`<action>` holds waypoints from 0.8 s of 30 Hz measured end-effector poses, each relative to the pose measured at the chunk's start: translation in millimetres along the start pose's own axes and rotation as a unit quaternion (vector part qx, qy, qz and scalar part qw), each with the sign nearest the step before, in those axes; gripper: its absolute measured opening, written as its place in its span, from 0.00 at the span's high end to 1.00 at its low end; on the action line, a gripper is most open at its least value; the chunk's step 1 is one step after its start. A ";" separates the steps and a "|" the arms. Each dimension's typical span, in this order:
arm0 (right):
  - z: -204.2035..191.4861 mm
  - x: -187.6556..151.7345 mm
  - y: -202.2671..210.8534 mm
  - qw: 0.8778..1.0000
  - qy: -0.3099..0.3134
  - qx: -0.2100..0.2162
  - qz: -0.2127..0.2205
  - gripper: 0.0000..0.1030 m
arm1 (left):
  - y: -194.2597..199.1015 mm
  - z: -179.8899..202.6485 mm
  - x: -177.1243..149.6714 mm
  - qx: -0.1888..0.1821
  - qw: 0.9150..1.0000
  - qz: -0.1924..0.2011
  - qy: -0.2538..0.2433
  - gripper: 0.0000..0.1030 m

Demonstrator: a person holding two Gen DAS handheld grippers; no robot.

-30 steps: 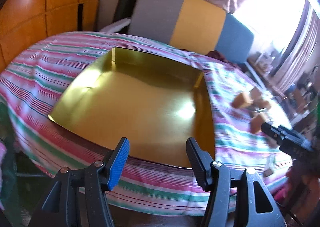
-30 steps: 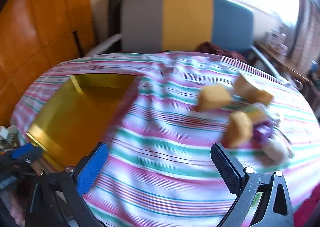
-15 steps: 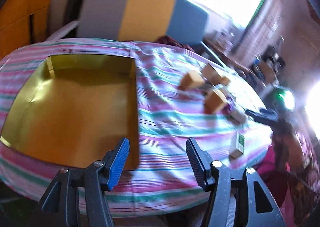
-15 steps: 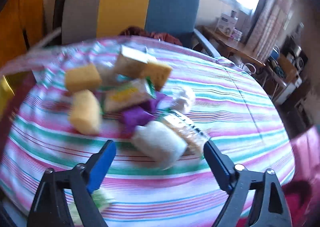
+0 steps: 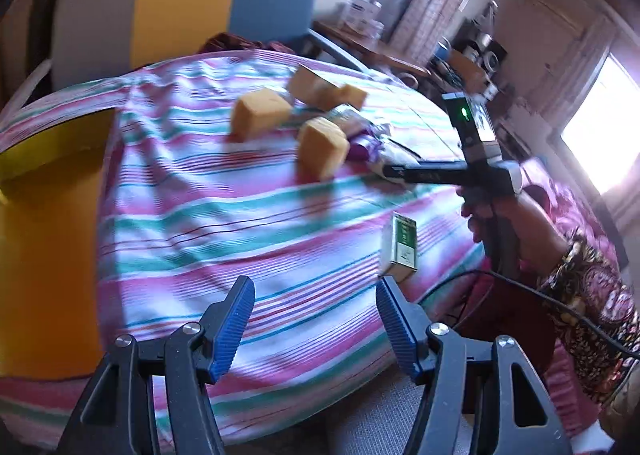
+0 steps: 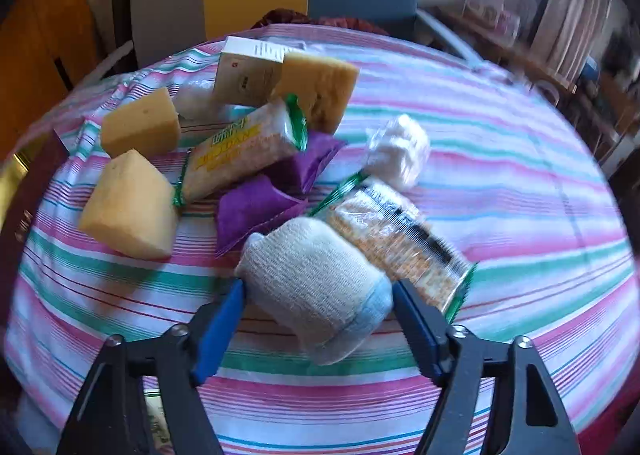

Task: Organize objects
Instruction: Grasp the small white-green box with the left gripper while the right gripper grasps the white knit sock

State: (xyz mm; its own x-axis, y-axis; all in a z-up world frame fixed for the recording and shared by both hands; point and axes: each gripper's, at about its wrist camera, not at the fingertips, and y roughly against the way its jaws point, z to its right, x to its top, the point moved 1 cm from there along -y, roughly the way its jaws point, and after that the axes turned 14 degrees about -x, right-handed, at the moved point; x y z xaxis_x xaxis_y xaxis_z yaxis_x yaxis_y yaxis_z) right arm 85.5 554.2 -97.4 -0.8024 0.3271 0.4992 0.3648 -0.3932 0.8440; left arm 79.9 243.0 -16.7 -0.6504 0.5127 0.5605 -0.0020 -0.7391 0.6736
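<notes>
A pile of objects lies on the striped tablecloth [image 6: 500,159]: yellow sponge blocks [image 6: 128,207], purple pouches [image 6: 256,211], cracker packets [image 6: 240,151], a white box [image 6: 248,75] and a rolled white sock [image 6: 316,287]. My right gripper [image 6: 318,295] is open, its jaws on either side of the sock roll. It also shows in the left wrist view [image 5: 404,173], at the pile. My left gripper [image 5: 316,295] is open and empty over the near table edge, close to a small green-and-white box [image 5: 400,247]. The gold tray [image 5: 44,239] lies at the left.
A grey, yellow and blue chair [image 5: 180,7] stands behind the table. A cluttered side table [image 5: 400,55] and window are at the back right. A cable [image 5: 560,303] hangs from the right-hand gripper.
Both views have swung right, from the gold tray to the object pile. My right gripper has closed in on the sock roll, which now sits between its jaws.
</notes>
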 end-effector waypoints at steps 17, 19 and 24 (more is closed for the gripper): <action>34.8 -12.5 3.5 0.991 -0.112 0.062 -0.032 0.37 | -116.8 29.3 38.0 -0.028 0.996 -0.079 -0.024 0.38; 31.6 -12.8 4.9 0.993 -0.102 0.056 -0.029 0.37 | -127.0 34.4 41.8 -0.035 0.995 -0.086 -0.029 0.38; 35.2 -14.4 3.6 0.993 -0.098 0.053 -0.028 0.36 | -153.2 40.9 43.6 -0.033 0.993 -0.109 -0.034 0.38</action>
State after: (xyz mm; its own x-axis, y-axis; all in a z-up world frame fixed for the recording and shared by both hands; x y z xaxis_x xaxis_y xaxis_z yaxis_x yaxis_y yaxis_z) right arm 114.9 578.3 -94.7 -0.7186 0.5115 0.4712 0.3785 -0.2807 0.8820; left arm 82.9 396.4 -75.8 -0.5757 0.6910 0.4371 -0.1892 -0.6327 0.7509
